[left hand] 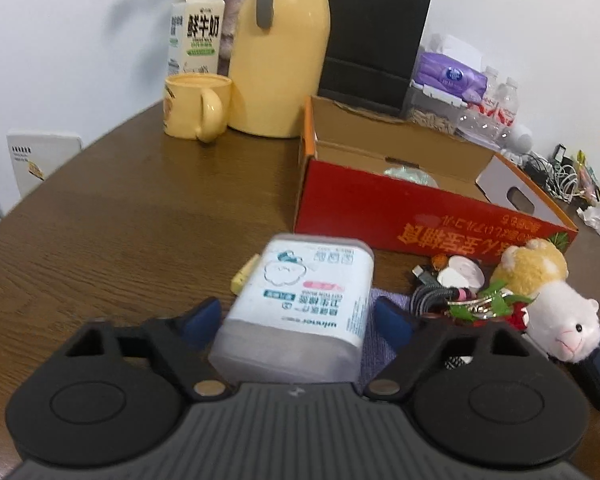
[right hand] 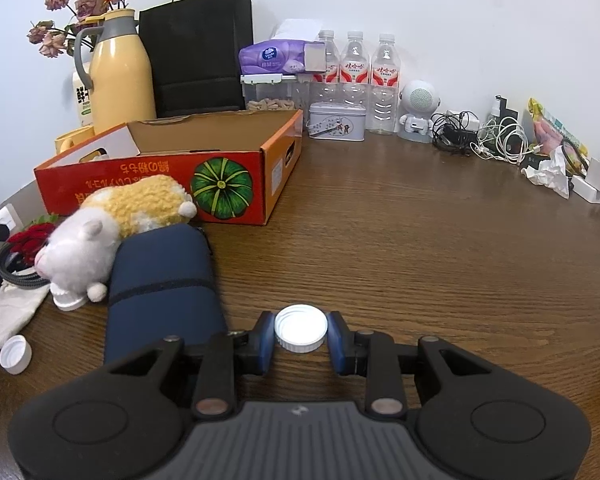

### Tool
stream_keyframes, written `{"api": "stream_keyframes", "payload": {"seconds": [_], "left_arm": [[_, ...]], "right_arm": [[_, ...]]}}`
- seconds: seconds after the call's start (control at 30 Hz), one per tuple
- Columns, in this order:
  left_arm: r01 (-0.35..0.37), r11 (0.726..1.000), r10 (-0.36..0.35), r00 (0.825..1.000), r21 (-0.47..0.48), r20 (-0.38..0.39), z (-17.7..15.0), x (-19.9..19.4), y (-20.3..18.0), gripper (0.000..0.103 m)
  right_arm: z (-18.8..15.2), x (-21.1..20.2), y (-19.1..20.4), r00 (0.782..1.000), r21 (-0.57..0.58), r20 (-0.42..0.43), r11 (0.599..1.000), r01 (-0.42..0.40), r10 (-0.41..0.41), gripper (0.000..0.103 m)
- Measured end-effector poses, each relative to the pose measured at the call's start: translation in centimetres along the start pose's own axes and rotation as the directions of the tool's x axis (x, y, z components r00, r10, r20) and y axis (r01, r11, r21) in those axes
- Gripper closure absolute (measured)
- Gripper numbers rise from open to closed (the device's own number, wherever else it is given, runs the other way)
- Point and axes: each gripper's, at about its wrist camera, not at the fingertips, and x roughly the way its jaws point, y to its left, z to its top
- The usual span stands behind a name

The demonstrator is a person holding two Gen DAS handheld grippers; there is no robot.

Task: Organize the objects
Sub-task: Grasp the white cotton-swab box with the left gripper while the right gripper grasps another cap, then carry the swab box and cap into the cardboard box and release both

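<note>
A white cotton swab box (left hand: 300,304) with blue print lies on the brown table (left hand: 140,220), between the blue pads of my left gripper (left hand: 298,316). A thin strip of purple cloth (left hand: 380,344) shows between the box and the right-hand pad, so the jaws stand open around it. My right gripper (right hand: 301,336) is shut on a white bottle cap (right hand: 301,328), low over the table; both pads touch its ribbed rim. The open red-orange cardboard box (left hand: 420,216) (right hand: 160,176) stands just beyond. A yellow-and-white plush hamster (left hand: 548,292) (right hand: 112,232) lies in front of it.
A navy pouch (right hand: 160,292), a second white cap (right hand: 15,354) and a coiled cable with keys (left hand: 440,296) lie near the plush. At the back stand a yellow jug (left hand: 280,60), mug (left hand: 192,106), milk carton (left hand: 198,32), black bag (right hand: 196,48), water bottles (right hand: 354,76), tin (right hand: 337,122) and chargers (right hand: 492,140).
</note>
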Motion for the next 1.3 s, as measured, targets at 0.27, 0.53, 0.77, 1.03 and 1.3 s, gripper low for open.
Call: {"api": "stream_keyframes", "payload": {"seconds": [0.27, 0.53, 0.77, 1.03, 1.3], "left_arm": [[0.017, 1.000, -0.016, 0.998, -0.016, 0.056, -0.3, -0.8, 0.1, 0.033], [-0.040, 0.999, 0.042, 0.995, -0.024, 0.094, -0.4, -1.8, 0.0, 0.034], [-0.043, 0.999, 0.044, 0.985, -0.009, 0.166, 0.4, -4.1, -0.2, 0.035], [-0.033, 0.999, 0.025, 0.968, 0.025, 0.251, 2.6, -6.1, -1.3, 0.035], [-0.004, 0.998, -0.015, 0.950, 0.061, 0.313, 6.9, -4.6, -5.3, 0.035]], "right_arm": [[0.0, 0.1, 0.3, 1.000, 0.004, 0.001, 1.000, 0.008, -0.008, 0.076], [-0.1, -0.3, 1.4, 1.000, -0.012, 0.023, 1.000, 0.015, -0.014, 0.076], [0.1, -0.4, 2.0, 0.998, -0.038, 0.056, 0.998, 0.043, -0.041, 0.076], [2.1, -1.2, 3.0, 0.992, -0.059, 0.119, 0.997, 0.040, -0.033, 0.076], [7.4, -1.4, 5.9, 0.969, -0.106, 0.244, 0.994, -0.012, 0.037, 0.076]]}}
